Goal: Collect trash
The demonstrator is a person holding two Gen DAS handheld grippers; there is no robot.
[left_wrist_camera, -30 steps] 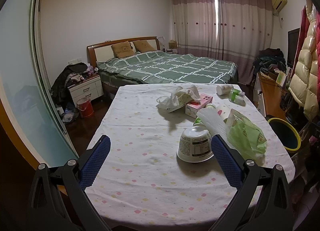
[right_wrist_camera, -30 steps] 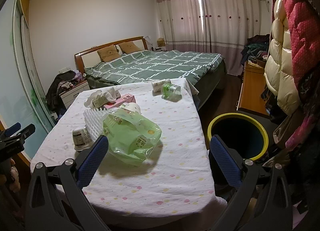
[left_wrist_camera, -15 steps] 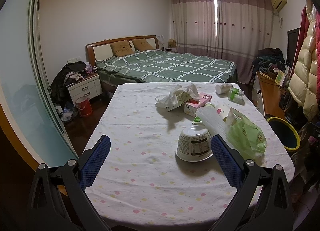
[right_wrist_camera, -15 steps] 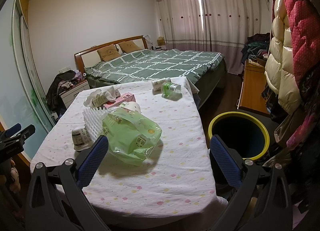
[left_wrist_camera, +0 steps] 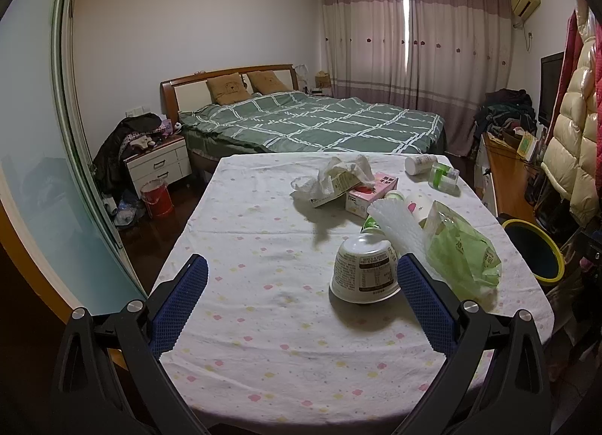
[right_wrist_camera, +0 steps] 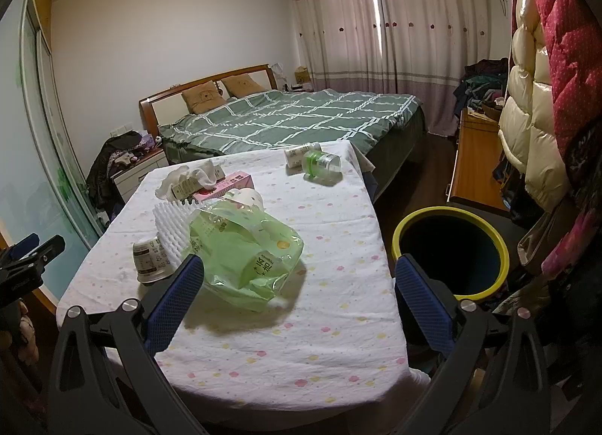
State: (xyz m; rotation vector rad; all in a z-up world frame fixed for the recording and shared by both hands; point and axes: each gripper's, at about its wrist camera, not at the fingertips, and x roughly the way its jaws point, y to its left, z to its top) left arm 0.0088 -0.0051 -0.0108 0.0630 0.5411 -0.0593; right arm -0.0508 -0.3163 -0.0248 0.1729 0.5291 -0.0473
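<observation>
Trash lies on a table with a white dotted cloth (left_wrist_camera: 263,307). An upturned paper bowl (left_wrist_camera: 364,271) stands just ahead of my left gripper (left_wrist_camera: 301,277), near its right finger. A green plastic pouch (right_wrist_camera: 244,250) lies ahead of my right gripper (right_wrist_camera: 299,277), close to its left finger. Both grippers are open and empty. Behind are a white foam sheet (left_wrist_camera: 395,224), a pink carton (left_wrist_camera: 370,192), crumpled tissue on a box (left_wrist_camera: 338,179), and two bottles (right_wrist_camera: 314,162) at the far edge. A yellow-rimmed bin (right_wrist_camera: 451,250) stands on the floor right of the table.
A green-quilted bed (left_wrist_camera: 320,126) lies beyond the table. A nightstand (left_wrist_camera: 158,166) and red bucket (left_wrist_camera: 156,198) are at the left by a glass sliding door (left_wrist_camera: 45,190). Coats (right_wrist_camera: 545,115) hang at the right over a wooden desk (right_wrist_camera: 474,164).
Both views have shifted only slightly; the left gripper has eased back a little from the table. Nothing was taken hold of or let go.
</observation>
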